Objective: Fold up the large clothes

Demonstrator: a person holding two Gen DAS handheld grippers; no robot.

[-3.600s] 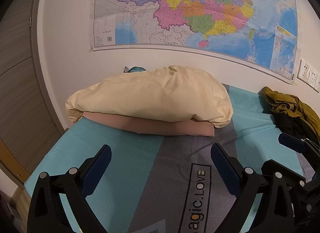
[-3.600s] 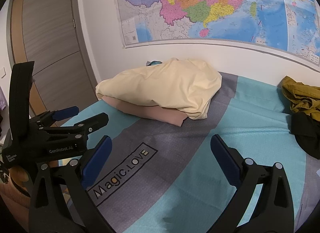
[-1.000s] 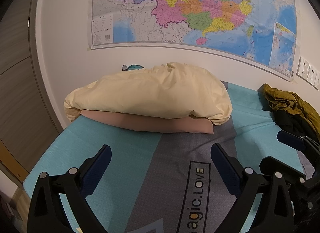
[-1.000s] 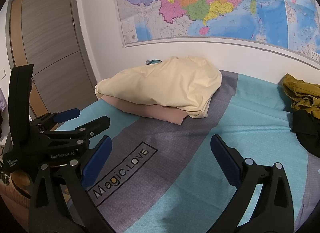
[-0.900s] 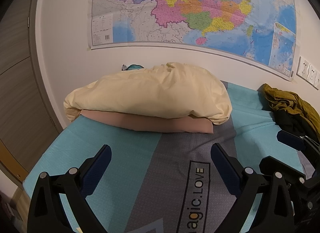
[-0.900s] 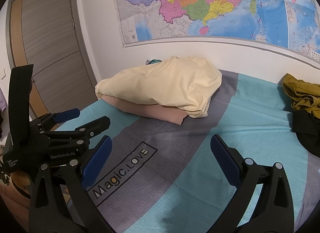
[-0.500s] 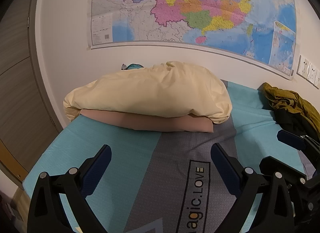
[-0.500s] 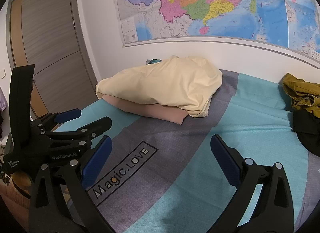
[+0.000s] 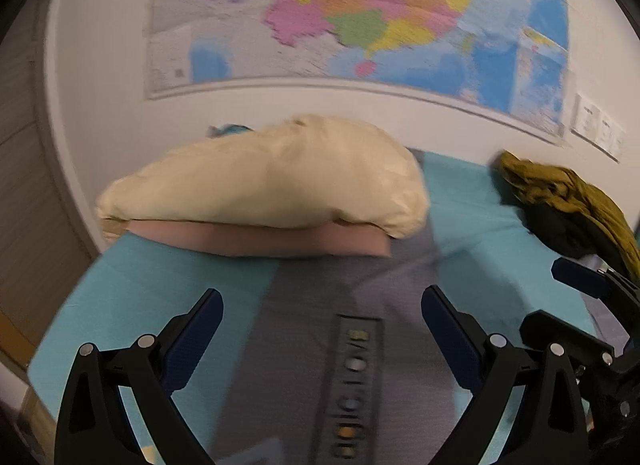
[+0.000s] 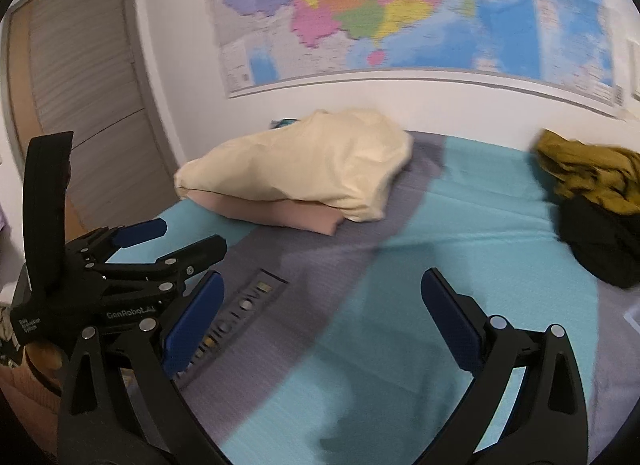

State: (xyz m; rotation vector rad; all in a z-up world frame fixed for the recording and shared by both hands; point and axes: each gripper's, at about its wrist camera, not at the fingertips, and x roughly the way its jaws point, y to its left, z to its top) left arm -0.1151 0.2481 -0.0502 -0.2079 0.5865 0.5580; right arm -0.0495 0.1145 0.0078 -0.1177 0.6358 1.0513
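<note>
Both grippers over the bed (image 9: 152, 285), nothing held. Left gripper (image 9: 322, 311) spread wide, blue pads apart, empty, aimed at the grey centre stripe with the printed logo box (image 9: 354, 381). Right gripper (image 10: 322, 293) likewise spread wide and empty, over the turquoise and grey bedspread (image 10: 460, 233). Left gripper body also visible at the left edge of the right wrist view, right gripper body at the right edge of the left wrist view, so side by side, close together. Task clothes: crumpled heap at the far right of the bed near the wall, olive-yellow garment (image 10: 588, 171) lying on top of a black garment (image 10: 600, 241), bunched, not spread, not folded. Well apart from both grippers, nearer the right one. Same heap in the left wrist view, olive piece (image 9: 560, 193) over black (image 9: 560, 231). Cream pillow (image 9: 272, 177) stacked on a pink pillow (image 9: 260, 239) at the head of the bed, under the wall map (image 9: 360, 13); wooden door (image 10: 80, 105) at left; wall sockets (image 9: 598, 131) at right. Both views motion-blurred. Progress: essentially at the start, no garment grasped, nothing laid flat, no fold made. Left to do, as a judgement: reach the heap, separate one piece, spread it on the open bedspread, then fold. Exact garment type not tellable from the bunched shape.
</note>
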